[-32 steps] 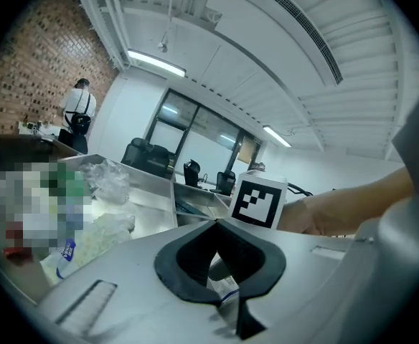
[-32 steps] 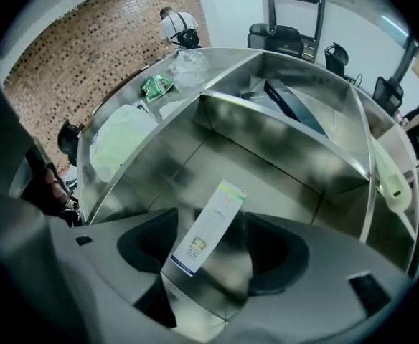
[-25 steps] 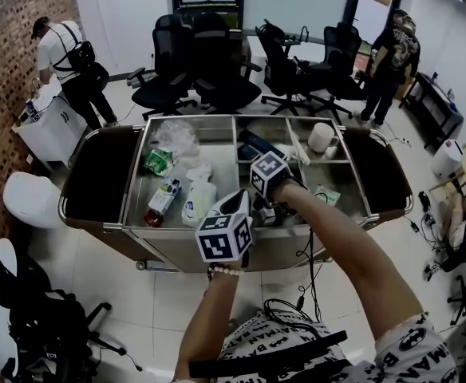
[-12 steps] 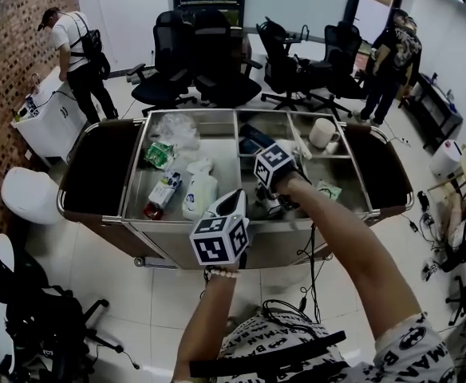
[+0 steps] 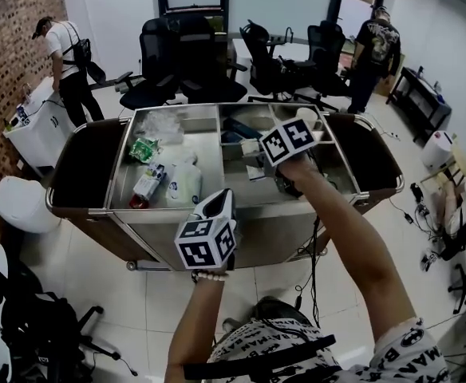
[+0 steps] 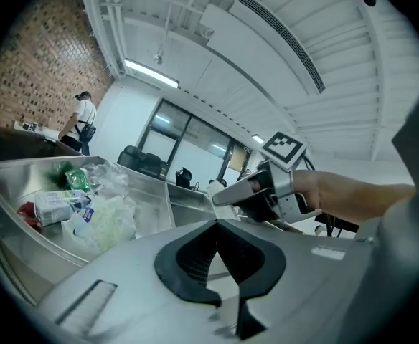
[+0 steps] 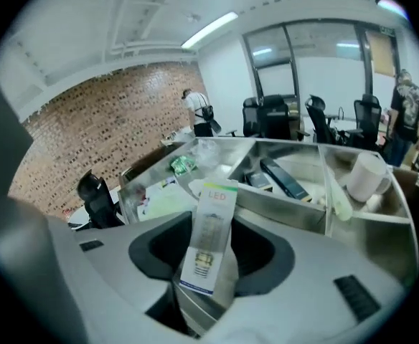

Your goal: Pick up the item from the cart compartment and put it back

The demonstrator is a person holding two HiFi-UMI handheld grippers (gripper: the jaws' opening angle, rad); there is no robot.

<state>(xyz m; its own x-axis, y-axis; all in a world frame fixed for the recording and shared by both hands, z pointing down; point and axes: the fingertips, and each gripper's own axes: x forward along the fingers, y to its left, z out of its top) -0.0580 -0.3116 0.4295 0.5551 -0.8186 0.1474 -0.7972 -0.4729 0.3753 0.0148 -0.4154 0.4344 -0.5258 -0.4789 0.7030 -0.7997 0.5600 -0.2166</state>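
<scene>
In the right gripper view, a slim white box printed "LED" (image 7: 215, 206) with a bulb pictured on it stands between the jaws of my right gripper (image 7: 208, 246). The jaws are closing on it and hold it above the steel cart (image 5: 121, 211). In the head view my right gripper (image 5: 266, 164) hovers over the cart's middle compartment, and the box is mostly hidden under it. My left gripper (image 5: 220, 201) waits at the cart's front edge, jaws together and empty. The left gripper view looks past my left gripper (image 6: 217, 224) to the right gripper (image 6: 256, 192).
The left compartment holds a green packet (image 5: 141, 148), a white bottle (image 5: 182, 183) and a small carton (image 5: 146, 187). A dark flat box (image 7: 287, 178) and a white roll (image 7: 367, 175) lie in the far compartments. Office chairs (image 5: 181, 58) and people stand behind the cart.
My right gripper has risen out of the middle compartment and closed on the LED box. The left gripper has stayed at the front edge. The head view has tilted slightly.
</scene>
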